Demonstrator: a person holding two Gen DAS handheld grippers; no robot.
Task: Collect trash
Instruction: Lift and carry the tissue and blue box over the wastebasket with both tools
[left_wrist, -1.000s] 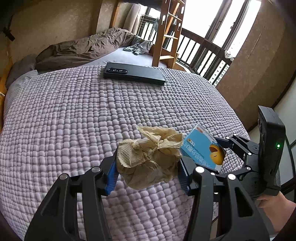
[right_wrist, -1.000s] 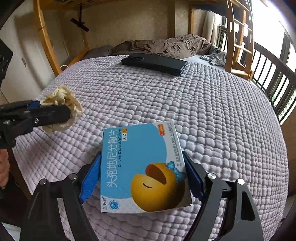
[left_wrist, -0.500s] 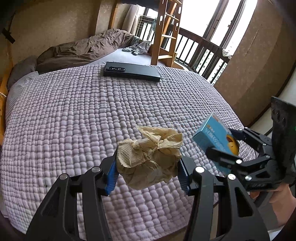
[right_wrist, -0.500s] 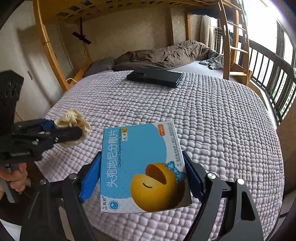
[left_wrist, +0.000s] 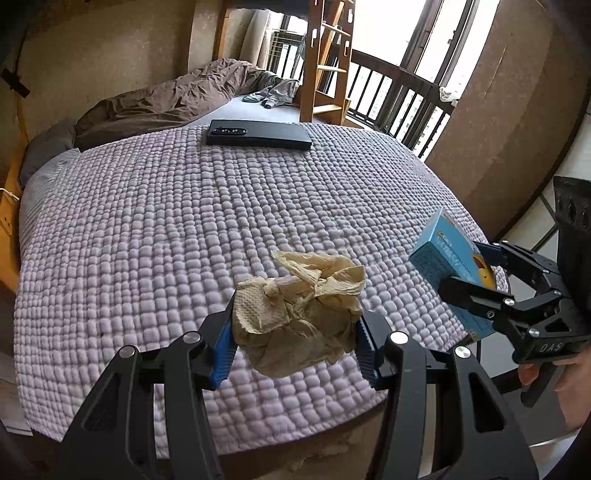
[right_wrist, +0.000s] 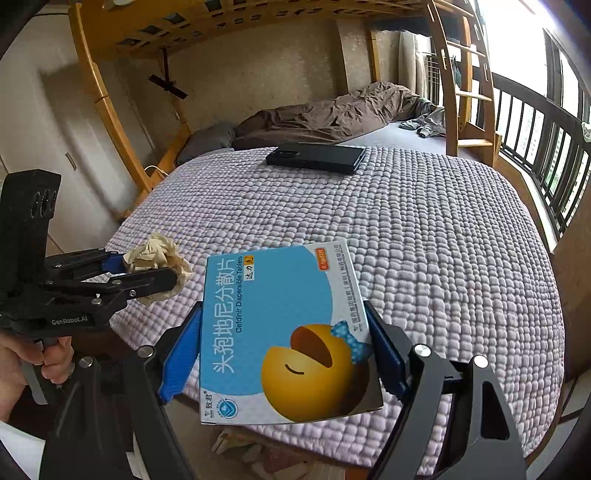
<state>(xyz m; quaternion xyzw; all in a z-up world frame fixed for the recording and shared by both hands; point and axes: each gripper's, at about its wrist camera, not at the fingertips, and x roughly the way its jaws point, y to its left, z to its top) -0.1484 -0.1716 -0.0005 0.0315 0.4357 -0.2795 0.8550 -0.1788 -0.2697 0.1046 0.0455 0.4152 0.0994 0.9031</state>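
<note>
Pinching medicine box (right_wrist: 280, 332) | right hand-held gripper (right_wrist: 284, 354) | long axis pointing away; left hand-held gripper (left_wrist: 295, 332) clamping crumpled tissue (left_wrist: 299, 325)

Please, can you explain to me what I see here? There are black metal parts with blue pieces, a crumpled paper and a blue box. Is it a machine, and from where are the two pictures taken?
It is not a robot. A person holds two hand-operated grippers, one in each hand, and each carries a wide-angle camera looking along its two fingers. So one picture is taken from the left gripper and the other from the right gripper. The left one is shut on a crumpled paper towel; the right one is shut on a blue medicine box. Both are lifted above a lilac quilted blanket. A flat black device, maybe a phone, lies at the blanket's far end. You can also see a hand on the left gripper's handle.
</note>
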